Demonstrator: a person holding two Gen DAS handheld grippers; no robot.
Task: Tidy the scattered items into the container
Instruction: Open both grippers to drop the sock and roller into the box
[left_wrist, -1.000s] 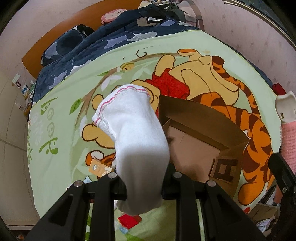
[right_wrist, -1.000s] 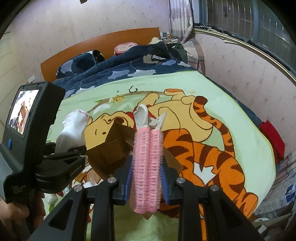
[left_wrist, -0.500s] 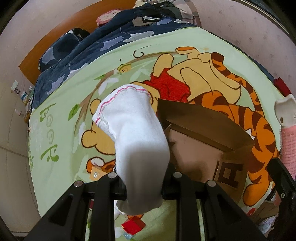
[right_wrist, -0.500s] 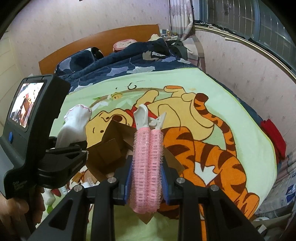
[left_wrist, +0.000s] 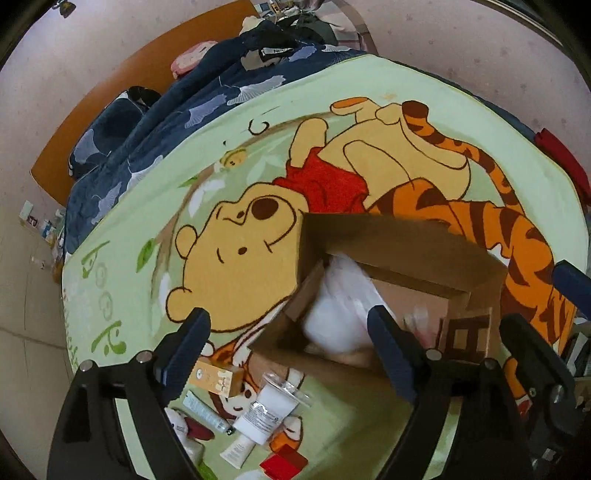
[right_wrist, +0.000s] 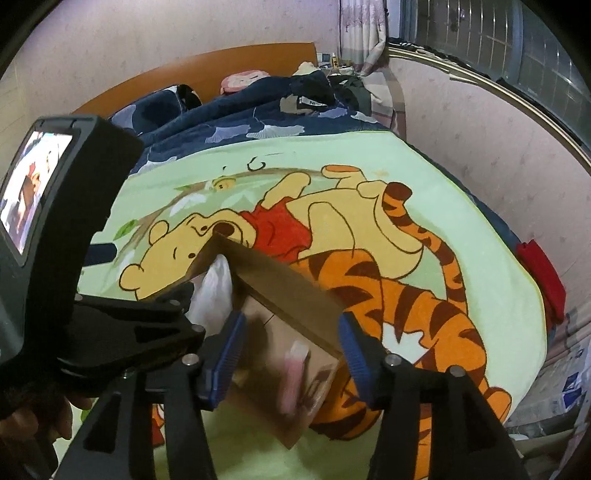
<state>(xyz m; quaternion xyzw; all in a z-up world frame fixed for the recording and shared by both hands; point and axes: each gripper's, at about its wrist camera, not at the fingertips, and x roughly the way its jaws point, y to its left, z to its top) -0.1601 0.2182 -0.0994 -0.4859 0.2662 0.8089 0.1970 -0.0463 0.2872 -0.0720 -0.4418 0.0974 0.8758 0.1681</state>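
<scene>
left wrist view: the left gripper (left_wrist: 286, 341) hangs over an open cardboard box (left_wrist: 402, 240) sitting on a green cartoon blanket (left_wrist: 122, 295) on the bed. its jaws are opening, spread wide, and nothing is between the pads. the white sock (left_wrist: 340, 306) is blurry and sits inside the box, against the left inner wall, clear of both fingers. still out on the blanket near the bottom of this view: an orange carton (left_wrist: 218, 378), a thin tube (left_wrist: 205, 408), a white tube (left_wrist: 262, 410) with a clear bit of plastic at its end, and a red thing (left_wrist: 282, 463). all of those lie outside the box, close to its near-left corner.

right wrist view: the right gripper (right_wrist: 290, 345) is also above the box (right_wrist: 284, 273), jaws opening, about partway apart. the pink roller (right_wrist: 293, 380) is a motion smear down inside the box, between the two fingers in the frame but not touching either pad as far as i can see. the sock (right_wrist: 214, 291) shows up white at the box's far-left corner. the left gripper's body with its little screen (right_wrist: 33, 188) fills the left side, and a hand (right_wrist: 37, 413) is wrapped around its handle at the lower left. dark blue quilt (right_wrist: 240, 122) and headboard sit past the blanket.
</scene>
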